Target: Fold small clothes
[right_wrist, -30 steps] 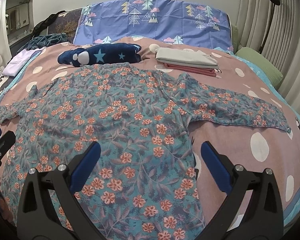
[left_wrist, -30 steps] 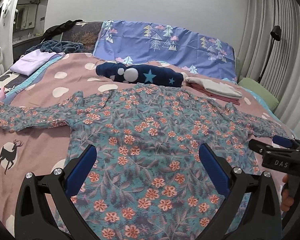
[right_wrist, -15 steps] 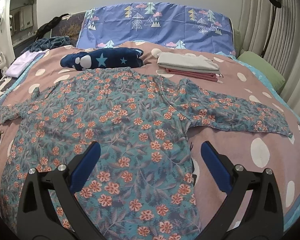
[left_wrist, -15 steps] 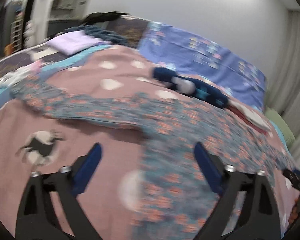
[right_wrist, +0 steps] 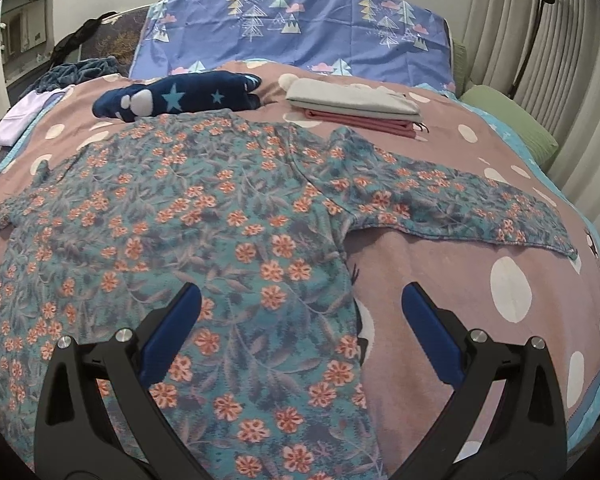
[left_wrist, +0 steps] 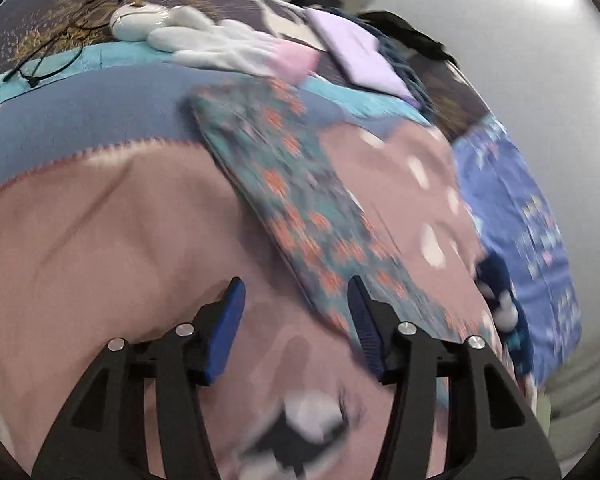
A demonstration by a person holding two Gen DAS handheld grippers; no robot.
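Note:
A teal floral shirt (right_wrist: 204, 216) lies spread flat on the pink spotted blanket (right_wrist: 440, 276), both sleeves stretched out. Its right sleeve (right_wrist: 460, 204) runs toward the bed's right side. My right gripper (right_wrist: 300, 308) is open and empty, hovering over the shirt's lower right hem. In the blurred left wrist view the shirt's left sleeve (left_wrist: 296, 200) runs diagonally across the blanket (left_wrist: 100, 240). My left gripper (left_wrist: 296, 300) is open and empty, its right finger over the sleeve's near edge.
A dark blue star-patterned garment (right_wrist: 176, 96) and a folded grey-and-pink stack (right_wrist: 356, 106) lie beyond the shirt. A blue tree-print pillow (right_wrist: 296, 28) stands at the head. A green cushion (right_wrist: 508, 120) and curtains are right. A white plush (left_wrist: 204, 44) and lilac cloth (left_wrist: 356, 56) lie left.
My left gripper has swung left from over the shirt's body to the left sleeve, its view now tilted and blurred. My right gripper has stayed nearly still, open.

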